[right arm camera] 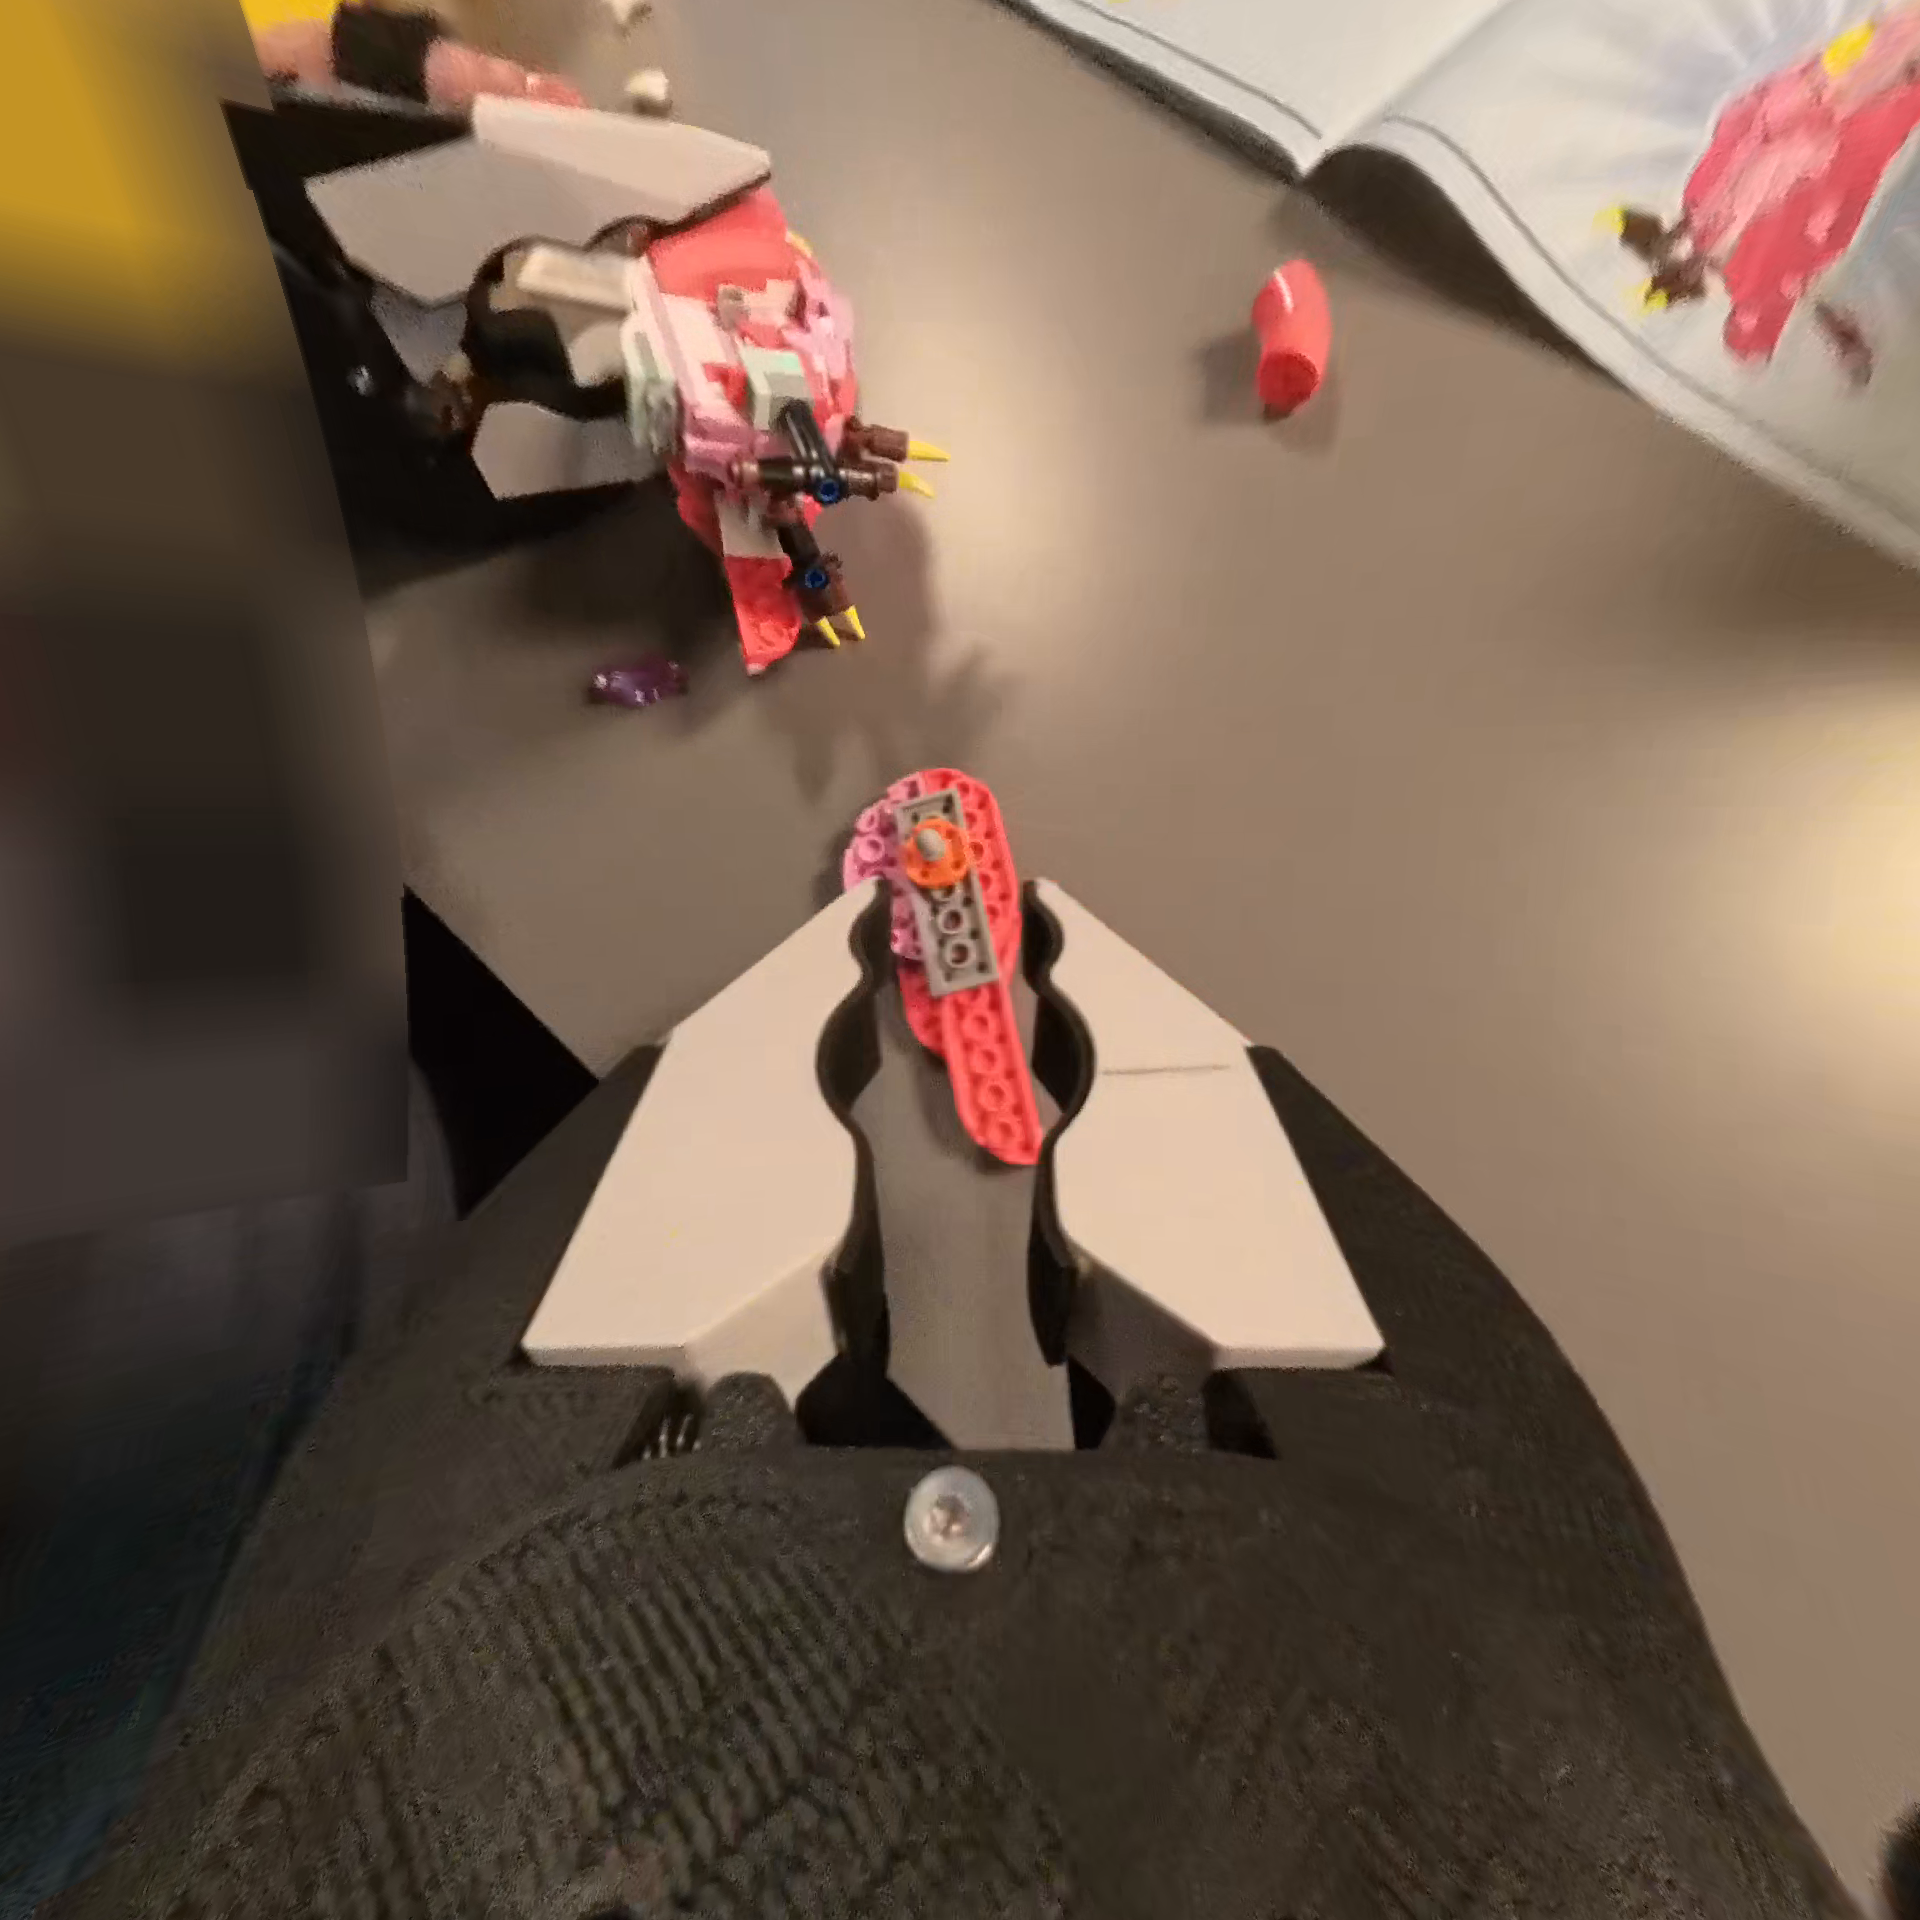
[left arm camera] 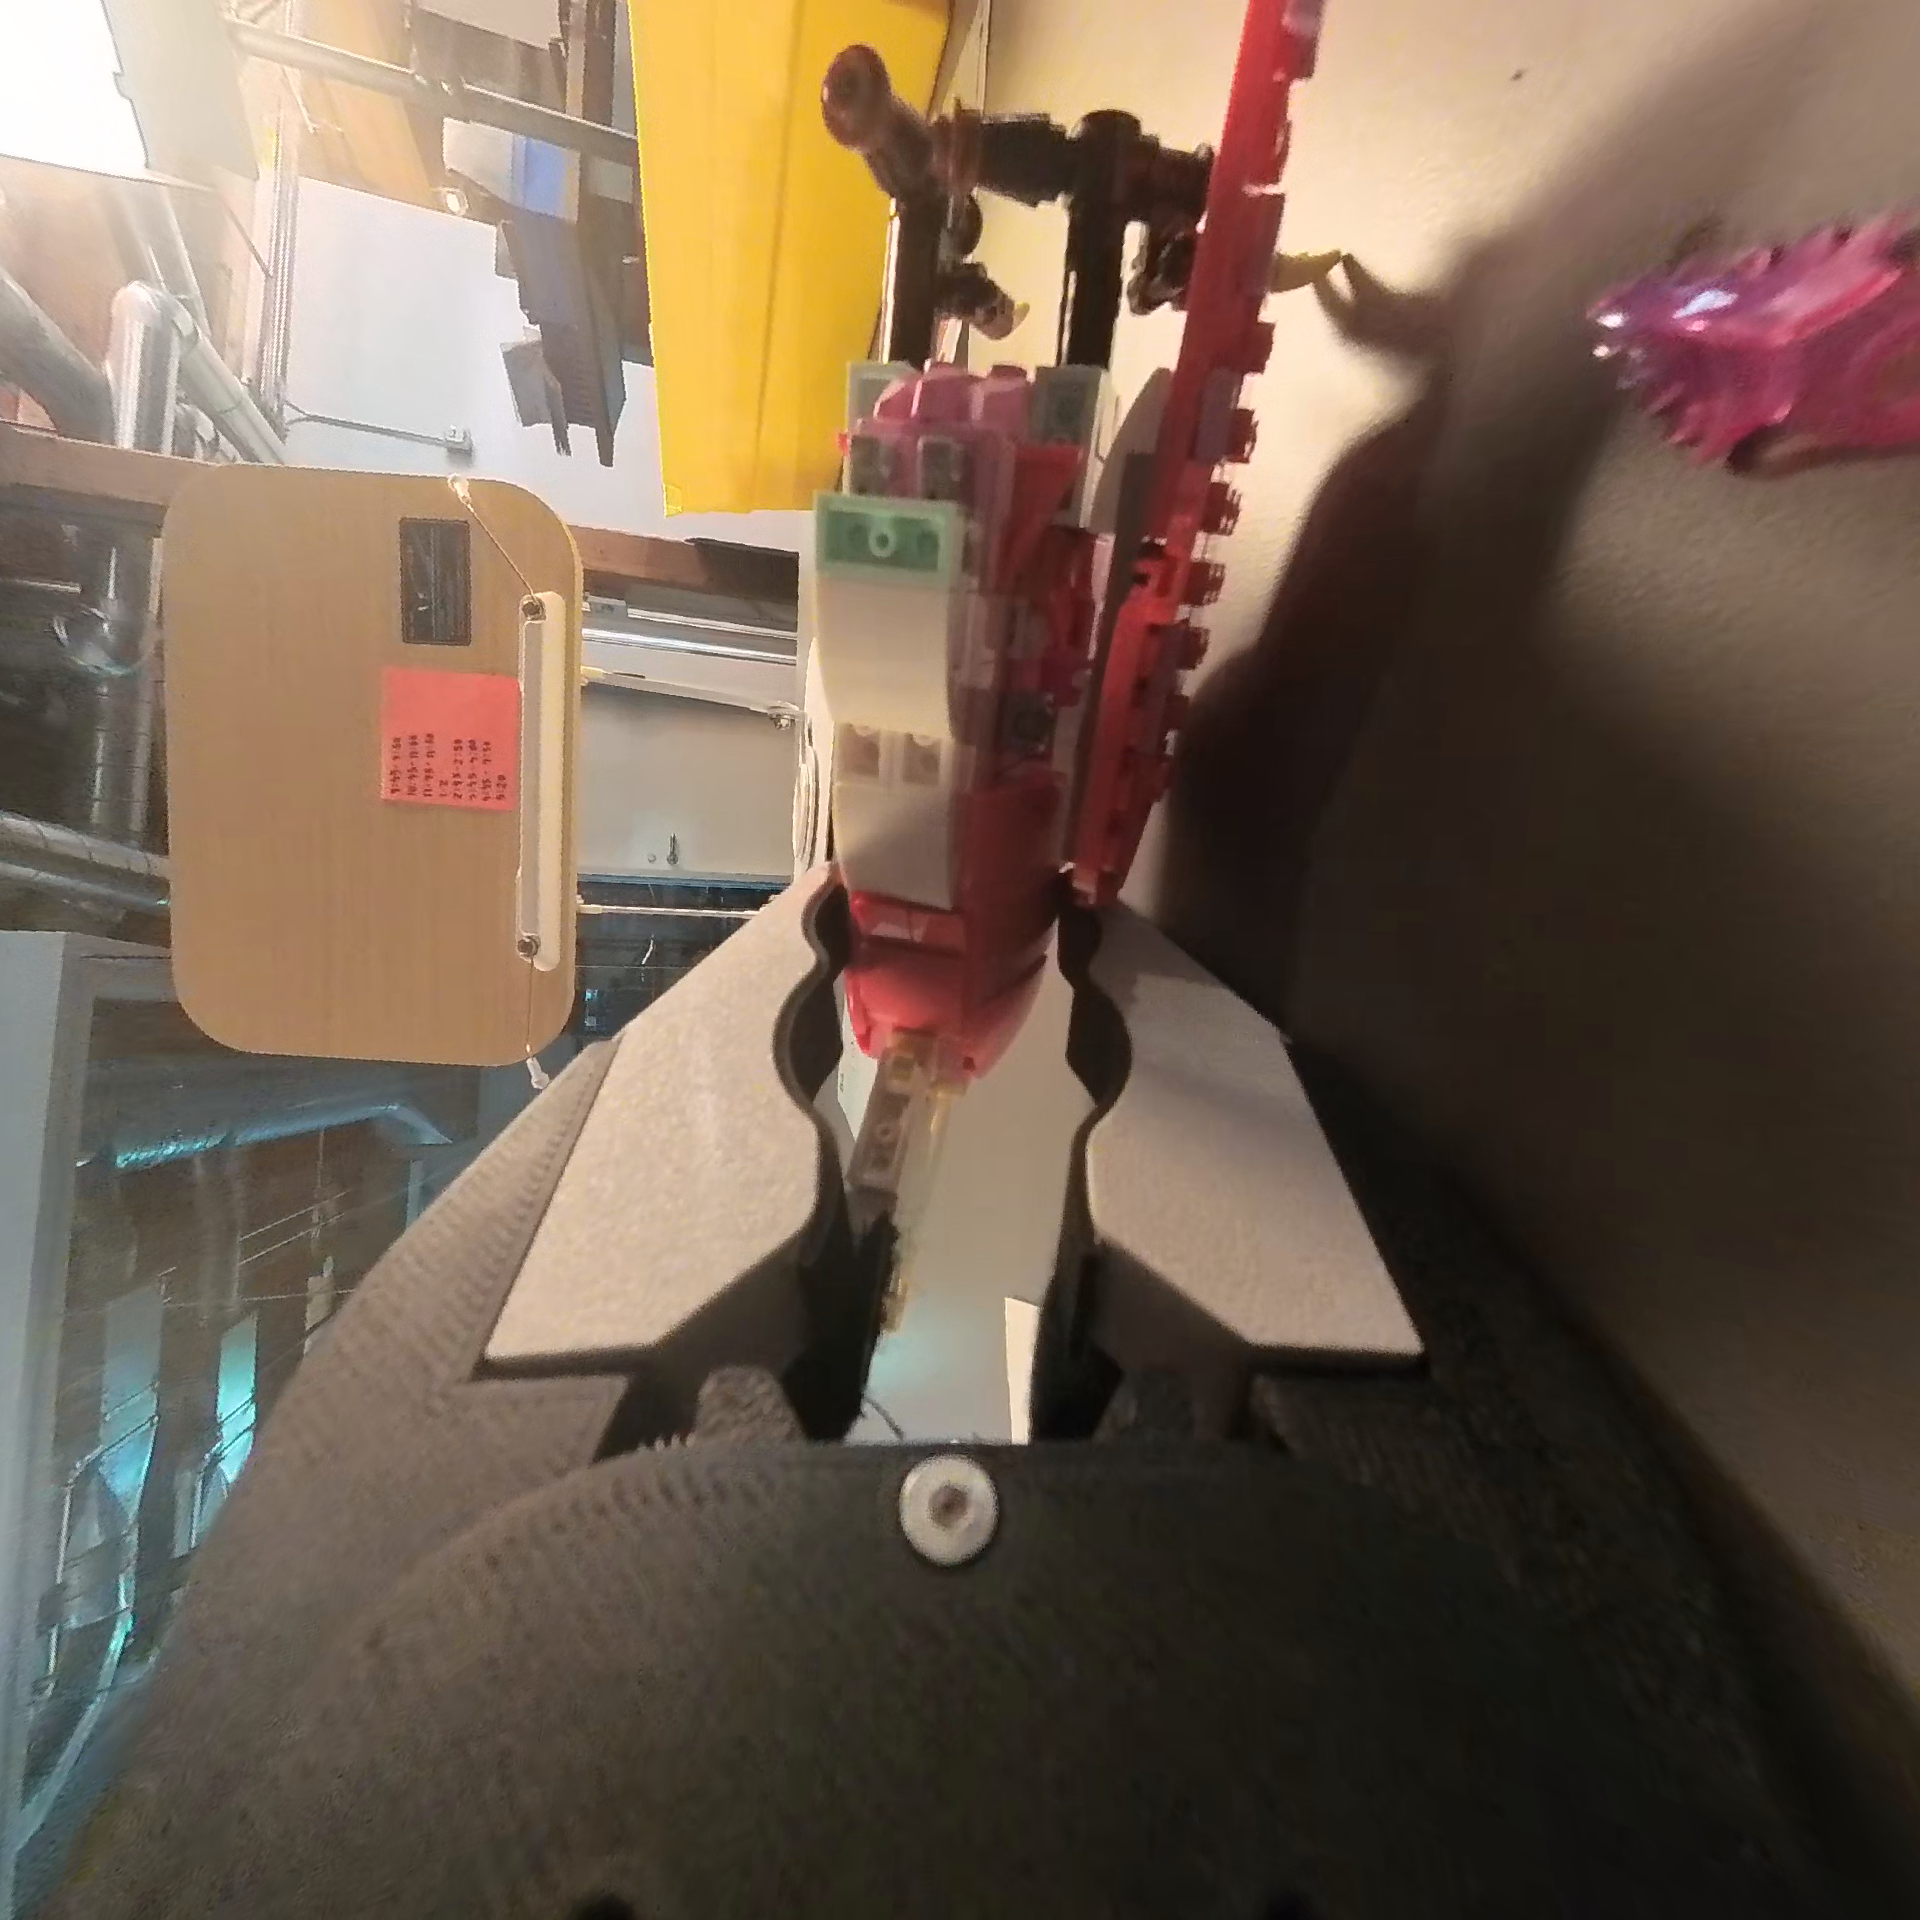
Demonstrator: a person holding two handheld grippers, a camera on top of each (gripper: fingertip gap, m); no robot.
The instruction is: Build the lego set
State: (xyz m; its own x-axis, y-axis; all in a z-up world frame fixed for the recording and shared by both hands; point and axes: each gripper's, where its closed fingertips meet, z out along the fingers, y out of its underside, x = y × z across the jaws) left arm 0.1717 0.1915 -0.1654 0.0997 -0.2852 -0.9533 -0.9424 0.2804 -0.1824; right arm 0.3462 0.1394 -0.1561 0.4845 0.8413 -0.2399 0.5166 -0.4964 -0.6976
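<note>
My left gripper (left arm camera: 951, 909) is shut on a brick-built model (left arm camera: 935, 644) of red, pink, white and pale green bricks with black and brown legs. The view is rolled sideways, with the table (left arm camera: 1403, 260) on the right. The right wrist view shows the same gripper (right arm camera: 634, 343) at upper left, holding the model (right arm camera: 758, 395) just above the table. My right gripper (right arm camera: 951, 909) is open. A flat coral-red wing plate (right arm camera: 977, 1049) with a grey strip and an orange round piece lies on the table between its fingers, not gripped.
A loose red curved brick (right arm camera: 1288, 332) and a small purple translucent piece (right arm camera: 636, 683) lie on the grey table (right arm camera: 1403, 831). An open instruction booklet (right arm camera: 1558, 135) is at the upper right. A yellow bin (left arm camera: 769, 260) stands beyond the model. The grippers' ends are close to 20 cm from one another.
</note>
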